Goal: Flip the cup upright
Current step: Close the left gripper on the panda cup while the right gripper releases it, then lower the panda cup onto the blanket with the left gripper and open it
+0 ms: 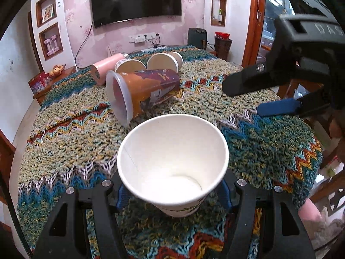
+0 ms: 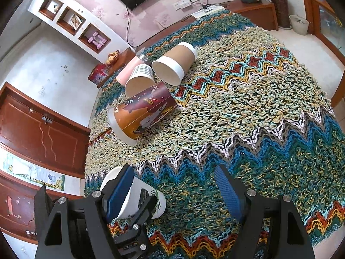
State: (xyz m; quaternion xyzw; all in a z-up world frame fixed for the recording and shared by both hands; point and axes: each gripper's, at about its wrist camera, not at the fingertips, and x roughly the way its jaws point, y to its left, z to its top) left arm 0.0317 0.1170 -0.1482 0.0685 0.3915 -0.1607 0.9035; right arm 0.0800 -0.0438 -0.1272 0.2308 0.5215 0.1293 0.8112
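A: Any writing you can read?

B: Only on the right gripper [image 1: 248, 99], seen from the left wrist camera: raised letters "DAS" on its black body, cut off at the picture's edge. The printed orange cup [image 1: 142, 90] carries cartoon artwork, but its lettering is too small to make out.

A: Where is the white paper cup?

B: The white paper cup [image 1: 172, 161] sits between the blue pads of the left gripper [image 1: 172, 194], mouth tipped up toward the camera, its base low over the knitted zigzag cloth [image 1: 269, 151]. A green leaf print shows near its bottom.

A: So the left fingers are pinching it?

B: Yes, pressed on its two sides. The right wrist view shows the same cup [image 2: 133, 196] clamped at lower left.

A: And the right gripper?

B: Its fingers are spread, holding nothing, reaching in level from the right above the cloth, well apart from the cup.

A: What lies behind?

B: The orange cup on its side, then a checked-rim cup [image 2: 140, 79], a brown-sleeved cup [image 2: 174, 64] and a pink bottle [image 2: 127, 73], all lying down.
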